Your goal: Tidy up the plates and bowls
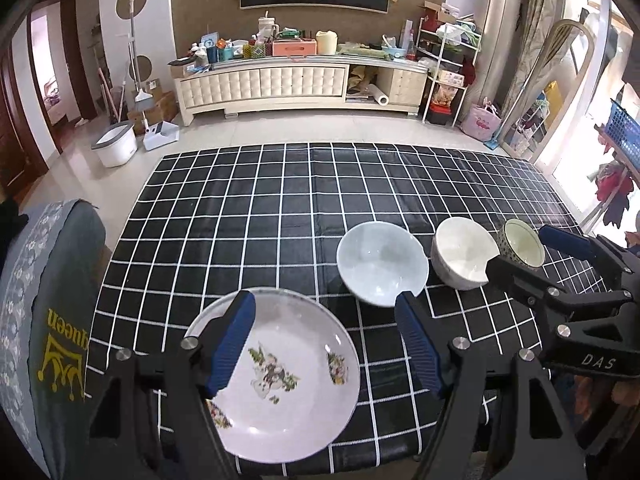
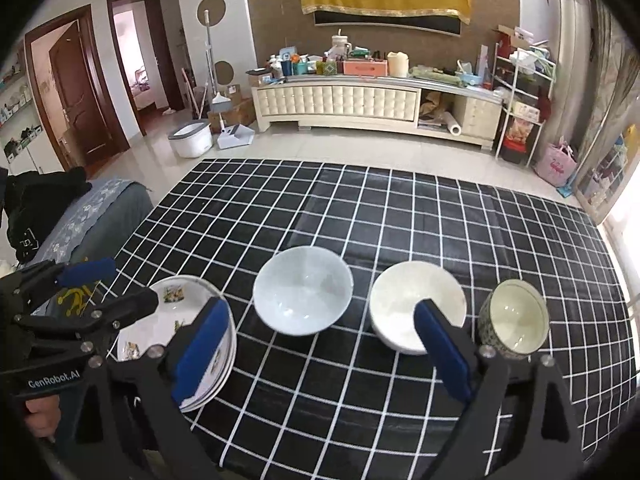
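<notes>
Both tongs wide open, holding nothing. Left tongs low over the plate at the near left of the table. Right tongs low by the white bowl. In a row beside the plate: blue bowl, white bowl, small cup.
</notes>
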A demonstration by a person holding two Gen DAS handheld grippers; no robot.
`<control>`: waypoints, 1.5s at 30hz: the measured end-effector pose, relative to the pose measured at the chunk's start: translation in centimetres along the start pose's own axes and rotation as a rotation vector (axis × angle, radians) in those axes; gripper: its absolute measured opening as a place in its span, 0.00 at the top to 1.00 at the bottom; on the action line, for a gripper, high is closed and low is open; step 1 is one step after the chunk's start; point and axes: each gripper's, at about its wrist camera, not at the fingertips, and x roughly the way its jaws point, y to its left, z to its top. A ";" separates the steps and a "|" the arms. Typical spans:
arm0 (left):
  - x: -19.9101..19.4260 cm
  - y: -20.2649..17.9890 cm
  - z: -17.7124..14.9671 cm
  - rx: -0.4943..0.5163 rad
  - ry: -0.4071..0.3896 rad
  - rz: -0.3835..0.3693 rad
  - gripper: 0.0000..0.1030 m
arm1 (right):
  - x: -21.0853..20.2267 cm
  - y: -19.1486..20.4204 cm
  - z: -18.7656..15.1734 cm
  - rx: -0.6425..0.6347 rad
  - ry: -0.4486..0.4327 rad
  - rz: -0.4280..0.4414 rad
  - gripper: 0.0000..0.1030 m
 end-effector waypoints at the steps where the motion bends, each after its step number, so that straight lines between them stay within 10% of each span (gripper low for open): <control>1: 0.3 0.0 0.3 0.001 0.003 0.000 0.32 | 0.0 -0.2 0.2 -0.002 0.002 -0.003 0.06; 23: 13.1 0.2 5.1 0.017 0.224 -0.045 0.32 | 11.4 -2.9 3.6 -0.044 0.188 0.060 0.08; 30: 16.0 -0.1 4.5 0.027 0.283 -0.054 0.48 | 15.0 -3.3 2.4 -0.052 0.288 0.079 0.47; 45: 18.3 -1.5 2.6 0.037 0.385 -0.103 0.88 | 16.6 -3.1 0.4 -0.056 0.349 0.025 0.87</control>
